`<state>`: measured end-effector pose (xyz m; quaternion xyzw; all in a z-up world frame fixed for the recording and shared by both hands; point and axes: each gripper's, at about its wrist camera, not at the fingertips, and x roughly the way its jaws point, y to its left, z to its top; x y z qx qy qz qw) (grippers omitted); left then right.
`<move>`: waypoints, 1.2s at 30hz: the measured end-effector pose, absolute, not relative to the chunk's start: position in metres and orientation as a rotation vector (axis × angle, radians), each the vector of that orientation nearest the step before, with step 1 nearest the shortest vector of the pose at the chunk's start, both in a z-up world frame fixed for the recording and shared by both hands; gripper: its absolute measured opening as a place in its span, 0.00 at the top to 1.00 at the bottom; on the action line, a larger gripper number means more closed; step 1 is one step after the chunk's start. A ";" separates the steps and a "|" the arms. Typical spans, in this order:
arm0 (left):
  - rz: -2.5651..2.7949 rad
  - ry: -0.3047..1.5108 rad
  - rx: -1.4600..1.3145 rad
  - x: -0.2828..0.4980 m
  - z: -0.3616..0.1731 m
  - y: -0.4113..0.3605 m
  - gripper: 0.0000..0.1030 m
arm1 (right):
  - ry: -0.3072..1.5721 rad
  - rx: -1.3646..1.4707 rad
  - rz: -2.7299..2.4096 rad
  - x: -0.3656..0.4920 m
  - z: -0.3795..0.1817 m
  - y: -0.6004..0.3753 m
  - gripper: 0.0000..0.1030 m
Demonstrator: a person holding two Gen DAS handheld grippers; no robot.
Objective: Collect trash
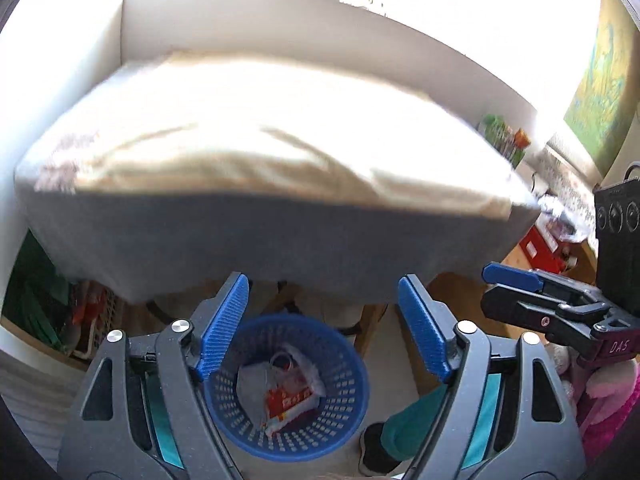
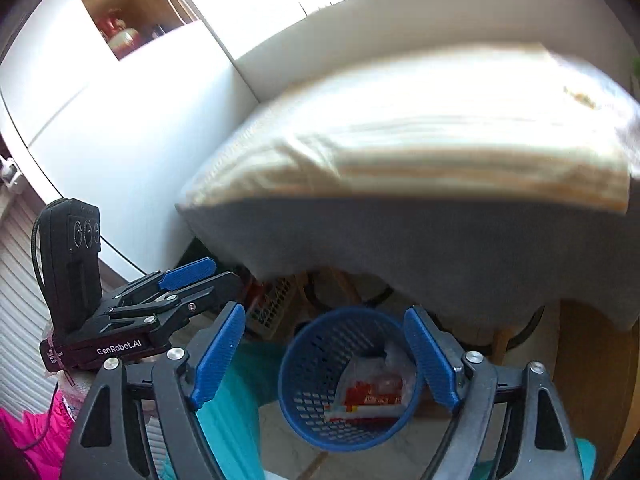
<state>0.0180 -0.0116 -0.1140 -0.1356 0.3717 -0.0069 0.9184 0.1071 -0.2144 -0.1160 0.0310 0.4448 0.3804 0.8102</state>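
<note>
A table (image 1: 280, 240) draped in a grey cloth with a pale cream top fills the far half of the scene. On the floor (image 2: 400, 460) near its edge stands a blue basket (image 1: 348, 412) holding crumpled wrappers (image 1: 288, 396).

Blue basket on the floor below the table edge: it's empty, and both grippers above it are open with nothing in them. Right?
Not quite. The blue basket is not empty: both wrist views show crumpled wrappers in it, one red and white. The rest holds: left gripper and right gripper are open, holding nothing.
</note>
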 end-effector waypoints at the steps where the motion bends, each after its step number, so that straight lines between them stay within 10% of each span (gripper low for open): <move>1: -0.012 0.741 -0.282 0.016 -0.105 -0.011 0.20 | 0.934 0.071 0.816 0.106 -0.109 -0.215 0.17; 12: -0.006 0.540 -0.301 0.001 -0.029 -0.006 0.05 | 0.786 0.115 0.839 0.102 -0.047 -0.219 0.15; 15: 0.001 0.514 -0.290 0.001 -0.014 -0.007 0.05 | 0.737 0.121 0.832 0.100 -0.033 -0.221 0.00; 36: -0.011 0.481 -0.251 0.002 0.013 -0.018 0.02 | 0.684 0.165 0.829 0.109 -0.004 -0.228 0.00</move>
